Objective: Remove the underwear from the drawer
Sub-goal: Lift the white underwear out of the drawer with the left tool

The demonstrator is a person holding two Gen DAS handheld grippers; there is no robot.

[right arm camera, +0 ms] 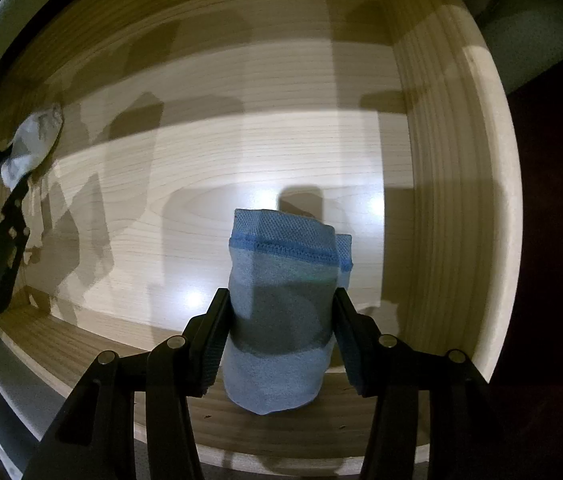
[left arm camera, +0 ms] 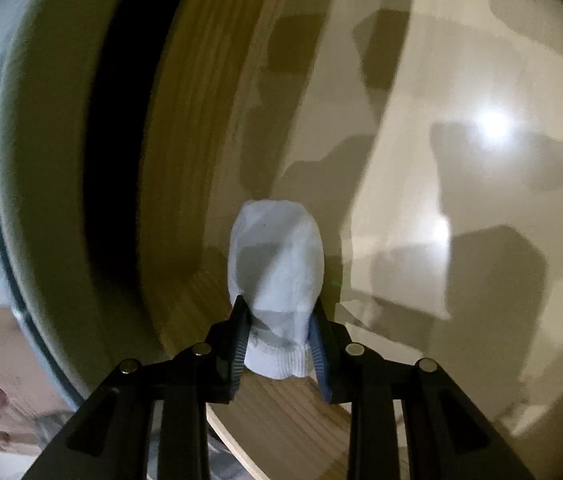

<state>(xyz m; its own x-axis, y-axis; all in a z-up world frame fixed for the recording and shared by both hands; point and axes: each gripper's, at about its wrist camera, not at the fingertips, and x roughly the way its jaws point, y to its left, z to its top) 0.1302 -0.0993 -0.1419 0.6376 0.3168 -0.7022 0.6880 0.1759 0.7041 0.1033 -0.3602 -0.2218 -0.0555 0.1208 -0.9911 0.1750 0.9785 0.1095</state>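
- Pale pine boards form the drawer [right arm camera: 453, 184], its bare floor lit by glare spots and crossed with hard shadows; in the right wrist view its side wall curves up at 3 o'clock and its front board runs along 6 o'clock.
- The right gripper [right arm camera: 281, 336] has its jaws pressed in on a folded blue garment [right arm camera: 281, 288], which stands up between the pads, its stitched mesh band at 12 o'clock above the fingers and its lower fold hanging over the front board.
- The left gripper [left arm camera: 279, 344] is clamped on a small white garment [left arm camera: 275, 264]; the ribbed hem sits between the pads and the rounded bulk sticks out toward 12 o'clock, above the drawer floor.
- In the right wrist view that same white piece shows at 9 o'clock, beside the left tool near the drawer's far corner.
- Both pieces look light, soft and floppy, with no stiffness of their own; they are not fragile, but thin knit can slide out of a loose pinch.
- My judgement is that holding through several folded layers, near the hem or band, gives the pads more to bite.
- Neither piece seems to rest on the drawer floor, so I judge that lifting both clear over the front board is what remains.
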